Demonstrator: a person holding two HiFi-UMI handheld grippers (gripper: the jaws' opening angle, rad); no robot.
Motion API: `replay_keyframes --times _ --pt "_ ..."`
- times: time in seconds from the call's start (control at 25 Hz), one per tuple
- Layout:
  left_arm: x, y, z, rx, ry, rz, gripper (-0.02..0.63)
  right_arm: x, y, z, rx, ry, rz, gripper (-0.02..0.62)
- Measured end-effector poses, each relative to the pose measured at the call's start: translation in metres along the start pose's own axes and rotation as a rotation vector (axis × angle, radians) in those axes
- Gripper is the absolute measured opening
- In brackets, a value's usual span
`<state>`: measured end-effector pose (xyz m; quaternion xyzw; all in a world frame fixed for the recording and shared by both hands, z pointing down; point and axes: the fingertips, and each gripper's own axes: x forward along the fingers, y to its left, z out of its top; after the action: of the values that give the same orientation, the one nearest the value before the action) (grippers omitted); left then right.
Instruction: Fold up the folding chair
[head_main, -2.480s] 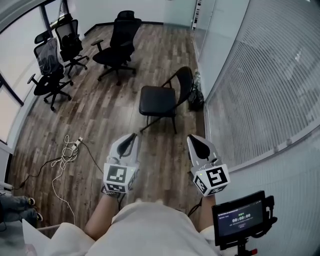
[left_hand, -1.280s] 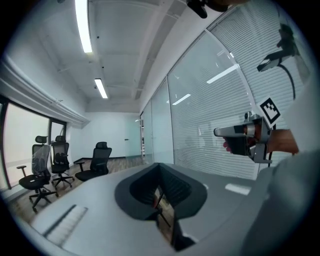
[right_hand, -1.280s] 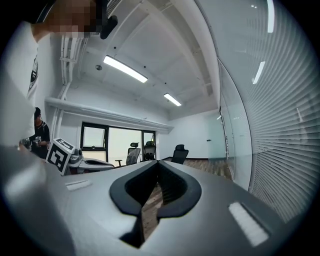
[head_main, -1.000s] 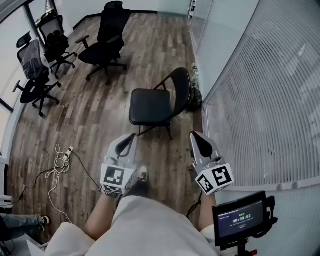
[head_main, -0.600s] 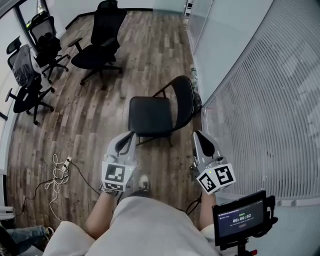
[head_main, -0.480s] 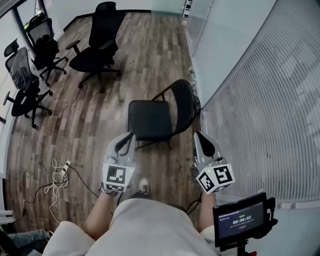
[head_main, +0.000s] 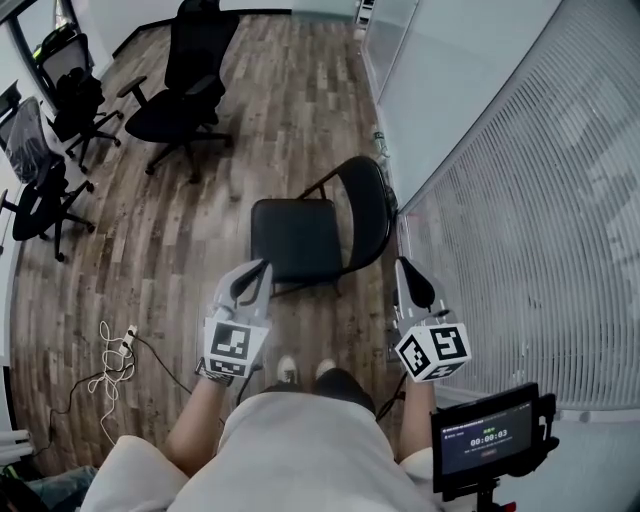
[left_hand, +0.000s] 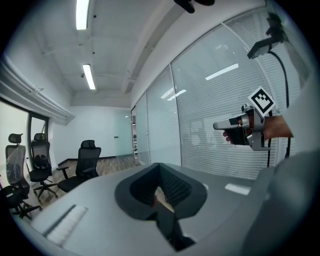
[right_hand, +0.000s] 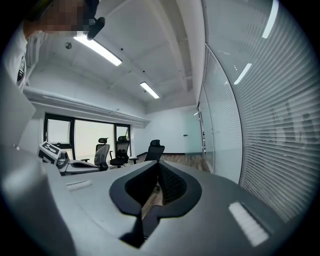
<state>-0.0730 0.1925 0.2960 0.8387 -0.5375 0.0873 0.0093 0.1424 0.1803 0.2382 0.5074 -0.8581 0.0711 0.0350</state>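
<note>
Looking down, I see the chair (head_main: 295, 238) standing unfolded on the floor (head_main: 180, 250), backrest toward the glass wall (head_main: 500, 200), with my left gripper (head_main: 262, 268) and right gripper (head_main: 404, 264) near its front, both with jaws pressed together and empty.

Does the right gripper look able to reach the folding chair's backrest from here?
Probably yes. The right gripper hangs just short of the folding chair's backrest, with only wood floor between them. Its jaws are shut, so they must open first.
</note>
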Motion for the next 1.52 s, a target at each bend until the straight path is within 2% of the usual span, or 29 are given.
replay_keyframes --times 0.28,0.4,0.56,0.64,0.76,1.04,1.2,1.32,1.52 --pt "0.012 0.014 -0.013 -0.043 0.042 0.003 0.000 0.022 -0.009 -0.009 -0.008 0.069 0.008 0.022" --pt "0.021 0.022 -0.023 -0.105 0.076 -0.018 0.000 0.036 -0.015 -0.005 -0.005 0.079 0.011 0.052" --pt "0.049 0.028 -0.037 -0.127 0.135 -0.022 0.000 0.061 -0.042 -0.008 0.029 0.085 0.011 0.081" --pt "0.070 0.032 -0.044 -0.141 0.147 -0.021 0.051 0.080 -0.063 -0.015 0.052 0.097 0.014 0.091" --pt "0.079 0.038 -0.048 -0.158 0.161 -0.001 0.051 0.092 -0.077 -0.019 0.077 0.129 0.009 0.106" --pt "0.095 0.057 -0.071 -0.185 0.217 0.033 0.056 0.115 -0.101 -0.046 0.136 0.249 -0.026 0.160" --pt "0.130 0.061 -0.097 -0.237 0.293 0.013 0.138 0.140 -0.139 -0.071 0.175 0.341 -0.039 0.175" --pt "0.151 0.073 -0.114 -0.258 0.331 0.032 0.152 0.159 -0.164 -0.091 0.198 0.411 -0.047 0.178" --pt "0.178 0.085 -0.164 -0.315 0.404 0.067 0.172 0.171 -0.194 -0.125 0.233 0.505 -0.063 0.183"
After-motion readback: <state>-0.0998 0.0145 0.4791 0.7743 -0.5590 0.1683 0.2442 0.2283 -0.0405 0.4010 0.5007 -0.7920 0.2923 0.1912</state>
